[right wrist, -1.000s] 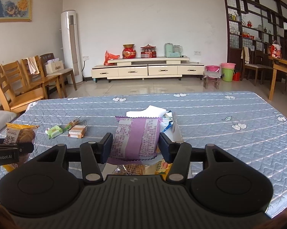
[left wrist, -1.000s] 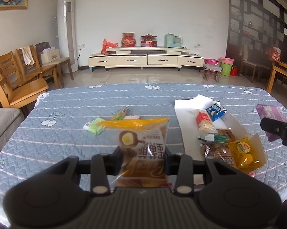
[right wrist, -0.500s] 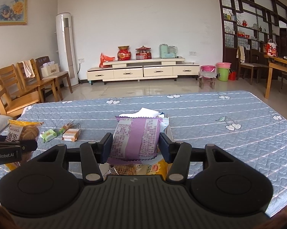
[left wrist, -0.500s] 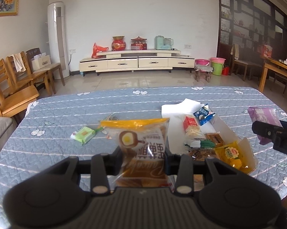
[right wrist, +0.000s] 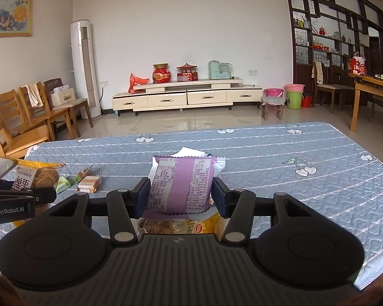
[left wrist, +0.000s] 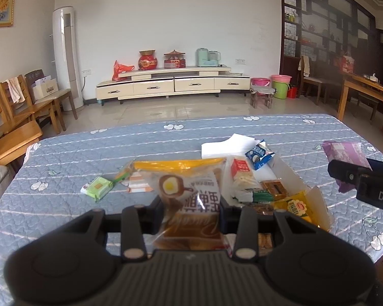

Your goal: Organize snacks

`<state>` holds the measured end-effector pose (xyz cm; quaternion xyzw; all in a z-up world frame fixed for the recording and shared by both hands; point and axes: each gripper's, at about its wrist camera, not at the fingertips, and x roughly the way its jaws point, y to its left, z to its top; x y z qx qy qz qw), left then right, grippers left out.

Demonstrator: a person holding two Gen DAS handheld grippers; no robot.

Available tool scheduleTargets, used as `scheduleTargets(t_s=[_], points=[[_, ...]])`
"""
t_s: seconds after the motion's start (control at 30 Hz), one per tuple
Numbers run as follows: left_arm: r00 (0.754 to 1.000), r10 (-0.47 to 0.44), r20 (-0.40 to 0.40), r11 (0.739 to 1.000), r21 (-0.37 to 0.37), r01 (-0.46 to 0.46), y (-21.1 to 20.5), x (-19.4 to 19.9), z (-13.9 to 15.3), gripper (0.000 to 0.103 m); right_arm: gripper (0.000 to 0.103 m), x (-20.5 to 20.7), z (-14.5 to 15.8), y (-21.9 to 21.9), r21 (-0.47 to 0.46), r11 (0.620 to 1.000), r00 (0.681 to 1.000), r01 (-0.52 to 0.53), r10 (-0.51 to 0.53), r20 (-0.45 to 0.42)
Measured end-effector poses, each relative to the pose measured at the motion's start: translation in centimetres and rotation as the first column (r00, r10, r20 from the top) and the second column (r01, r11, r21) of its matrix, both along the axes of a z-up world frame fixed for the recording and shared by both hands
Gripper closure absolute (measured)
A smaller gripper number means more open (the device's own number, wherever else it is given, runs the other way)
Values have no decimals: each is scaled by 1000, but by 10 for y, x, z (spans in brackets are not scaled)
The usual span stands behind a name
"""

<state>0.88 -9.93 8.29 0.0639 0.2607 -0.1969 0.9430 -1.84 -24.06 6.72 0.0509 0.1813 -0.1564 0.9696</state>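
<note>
My left gripper is shut on a clear bread packet with a yellow top and holds it above the table, just left of an open white box filled with several snacks. My right gripper is shut on a purple snack packet and holds it over the same box, whose yellow packet shows below. The purple packet also shows at the right of the left wrist view, and the bread packet at the left of the right wrist view.
On the blue quilted table cover lie a green packet, an orange-and-white packet and a thin green stick pack, left of the box. Wooden chairs stand beyond the table's left edge.
The left gripper with the bread packet has shifted right, closer to the box. The right gripper has kept the purple packet over the box, drifting slightly.
</note>
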Motion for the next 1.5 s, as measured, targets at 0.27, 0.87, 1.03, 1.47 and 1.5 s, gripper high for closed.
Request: scheduleTargets(t_s=[0.27,0.87,1.03,1.47,1.5], points=[[1000,-24,1,1000,8,24,-13,0,1,64,38,0,-2,1,7,1000,1000,10,-10,3],[998,-63,8,998,16,63,-39,11,5,64,38,7,1,-7,21,1000,1000,17,-17,7],[997,-73,8,997,17,73,-50,17,5,64,38,12,2,-13,27,1000,1000,11,-11,9],[997,-83,-1,996,33,83,-72,44,6,64,38,34,1,-22,30,999,1000,-12,12,1],[997,-82,0,996,35,82,-73,47,6,64,38,36,0,-22,29,999,1000,-15,15,-2]])
